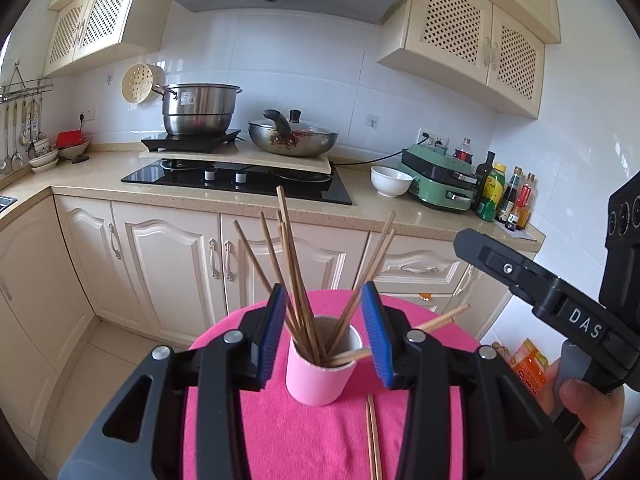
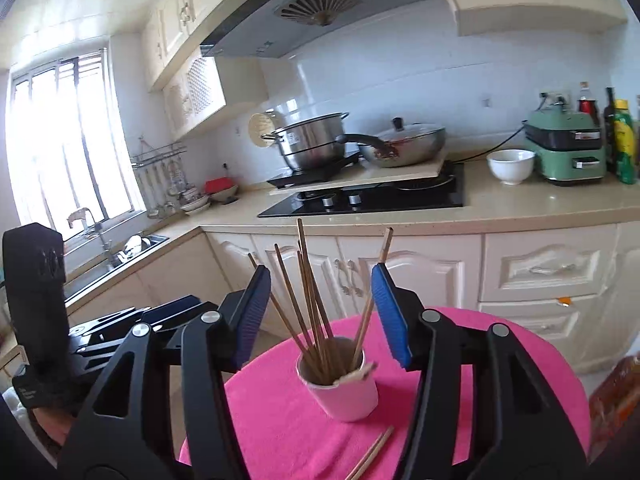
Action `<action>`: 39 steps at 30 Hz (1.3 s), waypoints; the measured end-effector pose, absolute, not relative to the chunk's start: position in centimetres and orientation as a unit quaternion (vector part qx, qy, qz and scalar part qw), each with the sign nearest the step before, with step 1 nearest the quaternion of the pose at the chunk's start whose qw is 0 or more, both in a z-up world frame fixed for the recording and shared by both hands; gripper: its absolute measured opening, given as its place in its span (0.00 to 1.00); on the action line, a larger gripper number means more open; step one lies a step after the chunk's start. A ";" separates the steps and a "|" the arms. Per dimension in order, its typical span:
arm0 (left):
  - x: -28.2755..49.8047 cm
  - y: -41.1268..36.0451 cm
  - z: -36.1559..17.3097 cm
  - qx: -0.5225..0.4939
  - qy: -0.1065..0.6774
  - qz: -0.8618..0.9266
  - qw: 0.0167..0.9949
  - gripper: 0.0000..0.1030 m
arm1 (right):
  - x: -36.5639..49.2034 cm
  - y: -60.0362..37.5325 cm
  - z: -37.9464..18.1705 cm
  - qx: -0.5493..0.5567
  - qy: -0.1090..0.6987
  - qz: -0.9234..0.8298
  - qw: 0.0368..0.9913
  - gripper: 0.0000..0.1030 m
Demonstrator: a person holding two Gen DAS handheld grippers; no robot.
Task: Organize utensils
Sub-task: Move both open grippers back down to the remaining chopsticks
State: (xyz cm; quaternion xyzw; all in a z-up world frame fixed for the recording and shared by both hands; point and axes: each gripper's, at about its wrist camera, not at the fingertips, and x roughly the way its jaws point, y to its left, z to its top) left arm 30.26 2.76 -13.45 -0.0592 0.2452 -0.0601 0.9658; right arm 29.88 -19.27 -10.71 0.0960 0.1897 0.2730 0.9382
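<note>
The round table under the pink cloth (image 1: 280, 432) carries the whole work area. Its far edge falls away toward the floor and the kitchen cabinets, so anything knocked off it is likely lost to the floor.

The pink cup (image 1: 320, 376) stands upright near the middle of the cloth and holds most of the chopsticks (image 1: 296, 280), which fan out well above its rim. Judgement: the cup looks light and top-heavy with this load. A sideways push on the fanned sticks would probably tip it and spill them.

The left gripper (image 1: 325, 336) hangs behind the cup with its blue pads apart and nothing between them except the sticks seen beyond. The right gripper (image 2: 320, 316) is likewise spread and empty; in the left wrist view its body reaches in from the right, held by a hand (image 1: 592, 412). Both sets of jaws frame the same cup, so a joint approach risks collision between the tools or a snag on a leaning stick.

One chopstick (image 1: 400, 340) lies across the cup rim, tip out to the right, and could roll off if the cup is jarred.

A loose pair of chopsticks (image 1: 373, 440) lies flat on the cloth just in front of the cup. These are thin and low: pads closing on them may pinch cloth, and pulling the cloth would drag the cup.
</note>
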 end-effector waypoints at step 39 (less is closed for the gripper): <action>27.5 2.6 -26.0 -0.014 0.472 -0.031 0.881 0.41 | 27.9 -15.8 -30.5 0.057 0.550 0.125 0.824 0.23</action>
